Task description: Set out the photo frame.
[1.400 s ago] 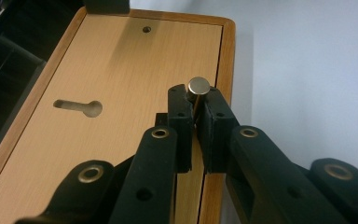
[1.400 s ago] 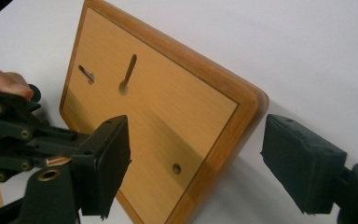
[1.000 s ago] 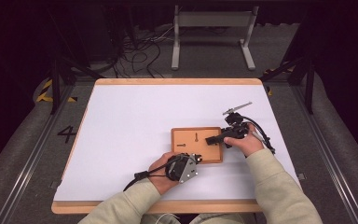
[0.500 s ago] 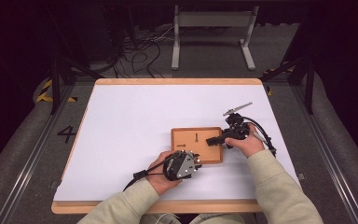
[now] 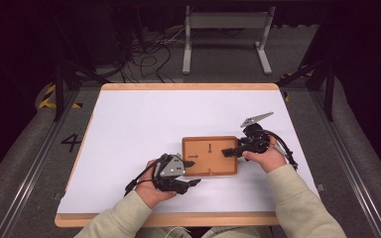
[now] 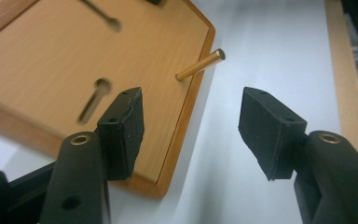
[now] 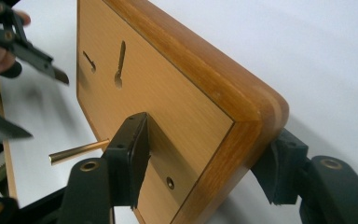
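A wooden board (image 5: 218,163) with two dark slots lies on the white table. A brass pin (image 6: 200,65) stands upright in the board near its front edge and is also seen in the right gripper view (image 7: 79,151). My left gripper (image 5: 191,176) is just off the board's front left corner. Its jaws have just been opening and stand open (image 6: 191,116), with nothing between them and the pin a little beyond. My right gripper (image 5: 226,152) has just been closing and clamps the board's right corner (image 7: 207,149), one pad on top and one against the outer edge.
The white table top (image 5: 144,124) has a wooden rim and free room to the left and back. Cables and a metal stand (image 5: 225,34) are on the floor behind it. A sleeved forearm (image 5: 297,203) comes in from the bottom right.
My left gripper has let go of the pin, opened wide and drawn back to the left of the board's front corner. The right gripper has stayed at the board's right side.
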A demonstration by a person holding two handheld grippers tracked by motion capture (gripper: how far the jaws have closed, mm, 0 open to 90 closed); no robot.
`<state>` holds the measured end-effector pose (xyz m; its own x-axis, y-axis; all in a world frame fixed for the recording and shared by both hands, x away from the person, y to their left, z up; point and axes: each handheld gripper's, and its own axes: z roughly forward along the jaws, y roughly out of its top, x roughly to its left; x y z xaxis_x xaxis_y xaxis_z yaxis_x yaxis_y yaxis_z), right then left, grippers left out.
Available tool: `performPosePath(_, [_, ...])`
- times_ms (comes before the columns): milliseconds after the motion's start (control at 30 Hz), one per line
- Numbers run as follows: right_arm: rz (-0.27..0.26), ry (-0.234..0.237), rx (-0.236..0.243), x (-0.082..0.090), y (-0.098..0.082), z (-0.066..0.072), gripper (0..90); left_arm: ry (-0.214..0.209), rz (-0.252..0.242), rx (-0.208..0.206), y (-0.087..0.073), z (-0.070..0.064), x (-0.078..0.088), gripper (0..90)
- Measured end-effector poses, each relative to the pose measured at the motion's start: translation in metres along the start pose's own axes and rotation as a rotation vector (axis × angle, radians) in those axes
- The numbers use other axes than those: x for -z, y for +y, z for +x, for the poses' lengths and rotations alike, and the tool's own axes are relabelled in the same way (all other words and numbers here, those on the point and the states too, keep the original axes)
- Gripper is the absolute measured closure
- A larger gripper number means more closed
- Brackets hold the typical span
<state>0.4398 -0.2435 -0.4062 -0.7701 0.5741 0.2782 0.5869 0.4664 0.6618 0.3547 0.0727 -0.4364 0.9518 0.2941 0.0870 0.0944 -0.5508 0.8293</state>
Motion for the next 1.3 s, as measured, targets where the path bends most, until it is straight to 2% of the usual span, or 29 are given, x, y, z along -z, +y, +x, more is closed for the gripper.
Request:
performPosePath(267, [0.019, -0.056, 0.091, 0.007, -0.003, 0.014, 43.1, 0.009, -0.034, 0.077, -0.018, 0.012, 0.018, 38.4])
performPosePath(500, [0.015, -0.096, 0.187, 0.014, -0.007, 0.027, 45.1, 0.052, -0.048, 0.111, -0.027, 0.022, 0.031, 37.7])
performPosePath(900, [0.004, -0.170, 0.355, 0.028, -0.022, 0.056, 52.3, 0.097, -0.068, 0.170, -0.038, 0.035, 0.043, 37.2])
performPosePath(1033, [0.004, -0.182, 0.378, 0.031, -0.027, 0.063, 54.6, 0.111, -0.069, 0.183, -0.041, 0.038, 0.045, 37.1])
performPosePath(1133, [0.005, -0.178, 0.378, 0.033, -0.031, 0.067, 56.9, 0.167, -0.067, 0.197, -0.042, 0.041, 0.047, 39.3])
performPosePath(1200, [0.012, -0.166, 0.369, 0.035, -0.032, 0.070, 58.5, 0.177, -0.065, 0.202, -0.042, 0.042, 0.048, 40.7])
performPosePath(1300, [0.019, -0.169, 0.375, 0.037, -0.035, 0.075, 59.7, 0.197, -0.067, 0.233, -0.045, 0.047, 0.051, 41.0])
